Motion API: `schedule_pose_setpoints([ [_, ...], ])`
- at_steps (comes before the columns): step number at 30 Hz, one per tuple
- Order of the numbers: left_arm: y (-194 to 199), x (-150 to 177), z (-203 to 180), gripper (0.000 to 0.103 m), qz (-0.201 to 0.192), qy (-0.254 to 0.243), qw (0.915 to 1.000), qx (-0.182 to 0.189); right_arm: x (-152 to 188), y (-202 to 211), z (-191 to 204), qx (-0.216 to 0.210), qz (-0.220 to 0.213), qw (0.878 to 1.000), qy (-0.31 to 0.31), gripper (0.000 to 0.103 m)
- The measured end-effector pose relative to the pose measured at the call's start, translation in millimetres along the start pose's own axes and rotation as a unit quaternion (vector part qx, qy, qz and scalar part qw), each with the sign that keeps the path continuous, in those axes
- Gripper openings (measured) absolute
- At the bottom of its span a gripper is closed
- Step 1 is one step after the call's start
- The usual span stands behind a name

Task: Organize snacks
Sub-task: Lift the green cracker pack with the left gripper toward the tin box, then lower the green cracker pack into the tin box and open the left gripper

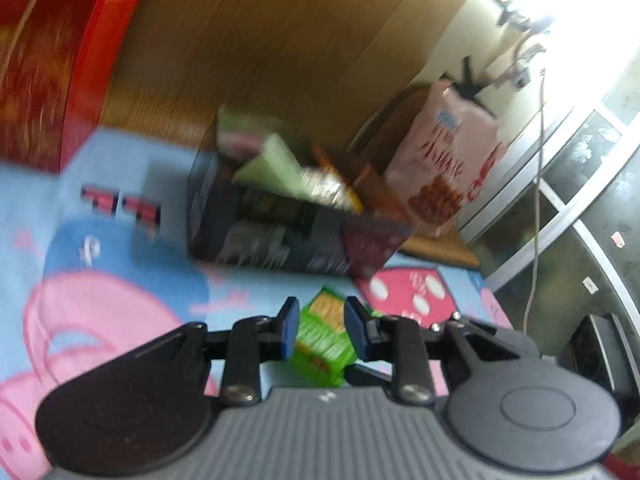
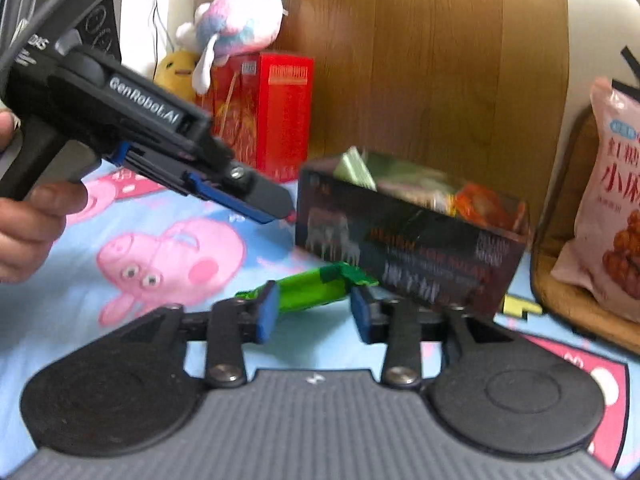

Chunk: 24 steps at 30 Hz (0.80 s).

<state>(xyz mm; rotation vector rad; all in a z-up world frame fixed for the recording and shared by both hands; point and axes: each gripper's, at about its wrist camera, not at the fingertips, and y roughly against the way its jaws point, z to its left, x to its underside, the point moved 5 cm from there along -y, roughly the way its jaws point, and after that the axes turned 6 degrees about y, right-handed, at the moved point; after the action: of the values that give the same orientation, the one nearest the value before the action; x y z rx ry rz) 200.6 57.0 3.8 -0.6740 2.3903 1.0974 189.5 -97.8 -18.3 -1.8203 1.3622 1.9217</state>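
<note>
A green snack packet (image 1: pixel 326 336) lies on the blue cartoon sheet, in front of a dark open box (image 1: pixel 288 228) filled with several snack packets. My left gripper (image 1: pixel 322 330) hovers open above the green packet, which shows between its blue pads; from the right wrist view the left gripper (image 2: pixel 276 208) is seen raised in the air, left of the dark box (image 2: pixel 412 236). My right gripper (image 2: pixel 314 314) is open, with the green packet (image 2: pixel 312 288) lying just beyond its fingertips, against the box's front.
A red box (image 2: pixel 264 116) stands at the back with plush toys (image 2: pixel 236 28) on and beside it, against a wooden board (image 2: pixel 432 60). A pink snack bag (image 2: pixel 612 200) leans at the right in a brown tray (image 2: pixel 568 300). A window frame and cable (image 1: pixel 536 184) are at the right.
</note>
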Motion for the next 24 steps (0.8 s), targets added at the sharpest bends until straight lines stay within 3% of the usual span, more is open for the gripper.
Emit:
schedule_pose_setpoints([
  [5, -18.5, 14.3, 9.2, 0.034, 0.035, 0.014, 0.9993, -0.001, 13.7, -13.2, 5.3, -0.008, 0.043, 0.999, 0.020, 0.052],
  [9, -22.8, 24.8, 12.8, 0.040, 0.054, 0.018, 0.9983, -0.010, 21.6, -14.6, -1.8, 0.002, 0.057, 0.998, 0.027, 0.075],
  [15, -34.6, 25.4, 12.5, 0.043, 0.059, 0.034, 0.9976, -0.016, 12.6, -30.3, -4.0, -0.006, 0.057, 0.997, 0.060, 0.083],
  [16, -36.9, 23.9, 12.2, 0.042, 0.059, 0.038, 0.9975, -0.013, 11.0, -33.6, -2.1, -0.019, 0.053, 0.996, 0.062, 0.083],
  [18, -40.4, 21.8, 12.6, 0.041, 0.055, 0.041, 0.9976, -0.013, 7.0, -40.1, 0.5, -0.055, 0.054, 0.996, 0.040, 0.073],
  [21, -40.4, 19.8, 10.5, 0.040, 0.052, 0.037, 0.9978, -0.019, 6.4, -36.8, 7.2, -0.028, 0.041, 0.998, 0.037, 0.062],
  [24, -34.7, 21.7, -2.5, 0.040, 0.045, 0.008, 0.9988, -0.016, 10.2, -23.6, 12.9, 0.000, 0.020, 1.000, 0.021, 0.062],
])
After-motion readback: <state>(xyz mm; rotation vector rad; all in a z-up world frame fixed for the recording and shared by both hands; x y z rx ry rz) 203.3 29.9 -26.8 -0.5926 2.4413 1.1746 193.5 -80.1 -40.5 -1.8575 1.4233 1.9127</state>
